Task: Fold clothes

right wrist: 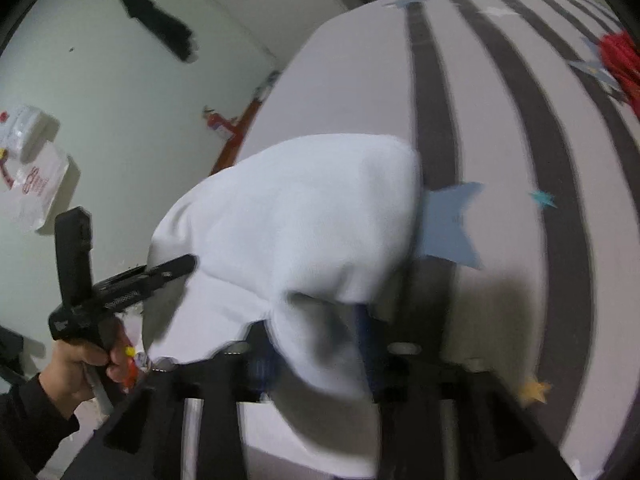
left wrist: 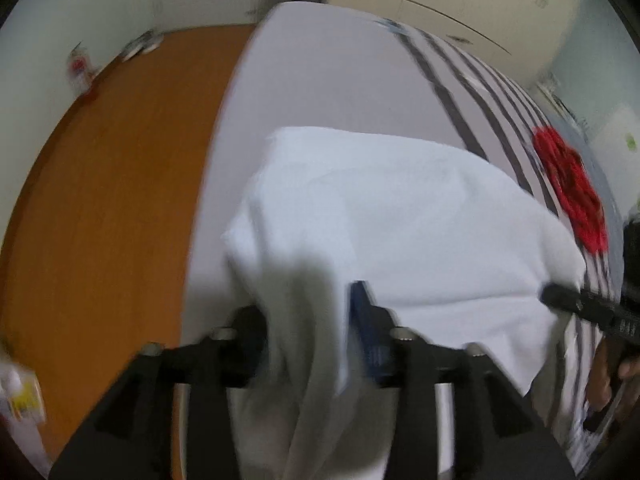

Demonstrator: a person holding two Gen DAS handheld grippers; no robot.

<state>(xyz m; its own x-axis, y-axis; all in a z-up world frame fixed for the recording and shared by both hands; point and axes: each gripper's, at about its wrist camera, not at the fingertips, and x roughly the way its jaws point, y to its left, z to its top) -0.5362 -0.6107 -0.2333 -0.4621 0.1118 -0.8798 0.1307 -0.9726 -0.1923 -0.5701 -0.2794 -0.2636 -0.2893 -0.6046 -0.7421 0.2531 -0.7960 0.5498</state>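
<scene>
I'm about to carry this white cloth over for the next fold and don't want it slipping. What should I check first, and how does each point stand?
1. Left gripper holds the white cloth: ok, cloth runs between its fingers.
2. Right gripper holds it: ok, cloth bunched between its fingers.
3. Cloth lifted off the striped bed cover: cannot tell, far edge may rest on it.
4. Cloth spread flat between the grippers: not ok, it sags.
5. Landing area free: ok; the red item lies beyond.
</scene>
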